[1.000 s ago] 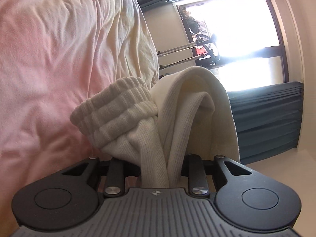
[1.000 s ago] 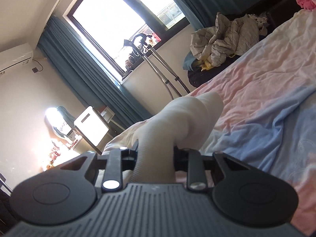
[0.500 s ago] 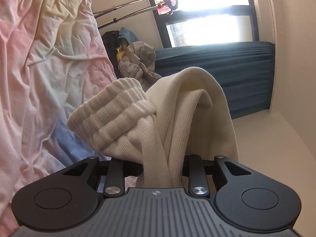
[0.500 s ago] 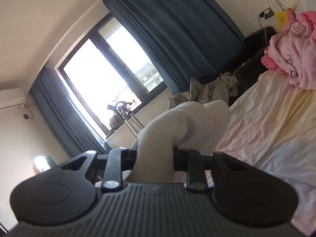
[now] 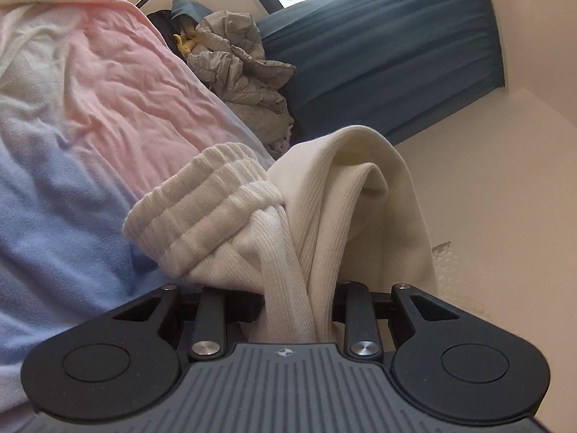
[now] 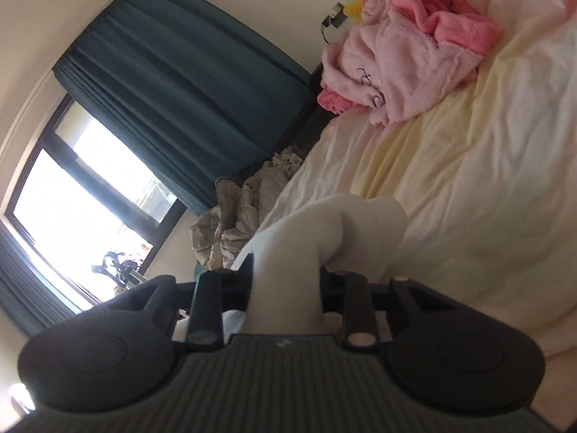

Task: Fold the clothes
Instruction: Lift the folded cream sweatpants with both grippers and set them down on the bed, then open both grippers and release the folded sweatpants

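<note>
Left wrist | left gripper [image 5: 299,310] clenched on white ribbed sock [image 5: 252,223], cuff pointing left over bedsheet [image 5: 90,115] | right wrist | right gripper [image 6: 285,299] grasping sock's other end, long axis running away

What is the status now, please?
Left tongs shut on white socks. Right tongs shut on white fabric. Above bed sheet; nothing blocking.

The left tongs [image 5: 294,310] pinch a bunched cream ribbed sock [image 5: 324,216], its cuff [image 5: 202,213] folding over to the left. Behind lies the bed's rumpled pink and blue sheet [image 5: 90,115], a grey quilted jacket [image 5: 245,83] heaped beside it, below a teal curtain [image 5: 389,47]
</note>
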### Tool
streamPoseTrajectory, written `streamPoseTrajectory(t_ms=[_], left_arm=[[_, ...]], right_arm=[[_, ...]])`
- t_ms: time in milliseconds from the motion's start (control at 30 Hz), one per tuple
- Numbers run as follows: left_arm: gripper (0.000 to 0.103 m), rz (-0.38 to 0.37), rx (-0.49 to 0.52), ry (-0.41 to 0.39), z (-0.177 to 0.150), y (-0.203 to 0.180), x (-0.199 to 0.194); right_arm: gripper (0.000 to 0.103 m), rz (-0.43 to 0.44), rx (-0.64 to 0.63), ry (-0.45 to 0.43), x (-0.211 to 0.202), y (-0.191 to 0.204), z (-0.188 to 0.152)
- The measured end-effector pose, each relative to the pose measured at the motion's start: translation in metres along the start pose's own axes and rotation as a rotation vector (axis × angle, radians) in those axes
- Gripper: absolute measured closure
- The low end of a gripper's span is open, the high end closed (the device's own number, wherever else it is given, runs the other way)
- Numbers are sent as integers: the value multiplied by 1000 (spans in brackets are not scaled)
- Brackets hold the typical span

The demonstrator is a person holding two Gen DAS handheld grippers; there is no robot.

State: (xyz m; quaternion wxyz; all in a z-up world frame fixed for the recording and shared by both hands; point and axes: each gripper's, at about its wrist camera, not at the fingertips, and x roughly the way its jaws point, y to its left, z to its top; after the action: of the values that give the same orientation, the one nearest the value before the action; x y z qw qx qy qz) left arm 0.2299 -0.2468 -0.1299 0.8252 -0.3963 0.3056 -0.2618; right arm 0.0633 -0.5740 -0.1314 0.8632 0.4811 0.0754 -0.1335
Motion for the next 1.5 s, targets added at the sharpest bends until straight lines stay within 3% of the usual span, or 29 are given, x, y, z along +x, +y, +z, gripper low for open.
streamPoseTrajectory(t_ms=[67, 133, 233, 300, 500, 533, 600, 700, 833, 933, 1200, 1367, 1500], left_arm=[[69, 13, 3, 17, -6, 13, 5], [65, 7, 9, 18, -10, 21, 4], [62, -1, 3, 30, -10, 25, 0], [62, 16, 15, 50, -7, 21, -3], [31, 112, 167, 188, 9, -8, -19], [21, 117, 185, 200, 12, -12, -25], [17, 134, 235, 213, 17, -20, -36], [9, 182, 349, 177, 25, -33, -63], [6, 274, 514, 98, 37, -46, -101], [5, 321, 613, 66, 48, -51, -133], [0, 467, 803, -86, 75, -63, -240], [0, 557, 869, -165, 77, -70, -302], [0, 615, 861, -229, 74, -71, -346]], right_arm=[[69, -71, 90, 85, 12, -26, -9], [66, -87, 182, 133, 17, -43, -15], [65, -87, 234, 144, 17, -49, -18], [65, -106, 208, 145, 17, -44, -18], [52, -193, 88, 86, 3, -18, -16], [49, -212, 69, 62, -3, -11, -13], [45, -228, 47, 18, -13, -3, -10], [45, -258, -53, -52, -27, 18, -8], [43, -262, -228, -106, -48, 52, -16], [42, -210, -363, -101, -63, 82, -26], [42, -18, -541, 35, -93, 155, -73], [41, 108, -630, 99, -114, 205, -119], [40, 171, -719, 147, -122, 234, -158]])
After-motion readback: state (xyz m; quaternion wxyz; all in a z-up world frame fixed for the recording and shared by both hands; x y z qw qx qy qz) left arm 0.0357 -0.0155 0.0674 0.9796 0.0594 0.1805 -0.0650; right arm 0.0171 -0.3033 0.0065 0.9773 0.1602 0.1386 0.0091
